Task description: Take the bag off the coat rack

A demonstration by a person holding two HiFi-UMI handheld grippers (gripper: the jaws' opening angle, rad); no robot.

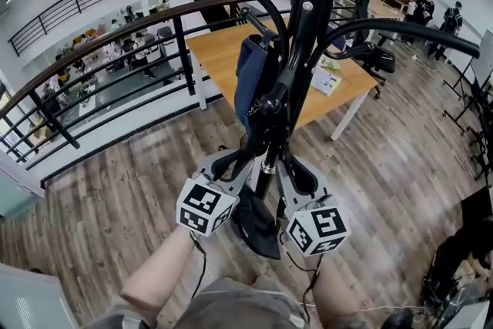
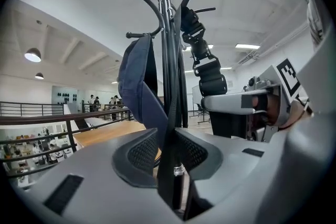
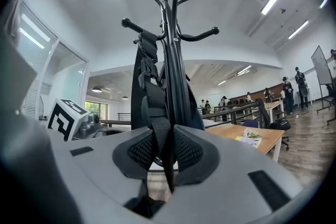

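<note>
Left gripper (image 2: 167, 136): my jaws narrow, clamped on black strap (image 2: 166, 170) | right gripper (image 3: 167, 132): narrow, clamped on webbing (image 3: 156, 105) | bag (image 1: 248, 77) on rack (image 1: 308, 4), frame centre | only head view shows both grippers.

1. Coat rack (image 1: 308, 27) dead centre, with the bag (image 1: 250, 77) hanging on its left side, up against it.
2. L gripper (image 1: 235, 163) low, left of the rack, strap (image 2: 168, 128) pinched btwn its jaws.
3. R gripper (image 1: 299, 175) right of the rack, second strap (image 3: 157, 113) btwn its jaws.
4. Table (image 1: 223, 50) behind the rack. Railing (image 1: 100, 27) beyond, to the left.
</note>
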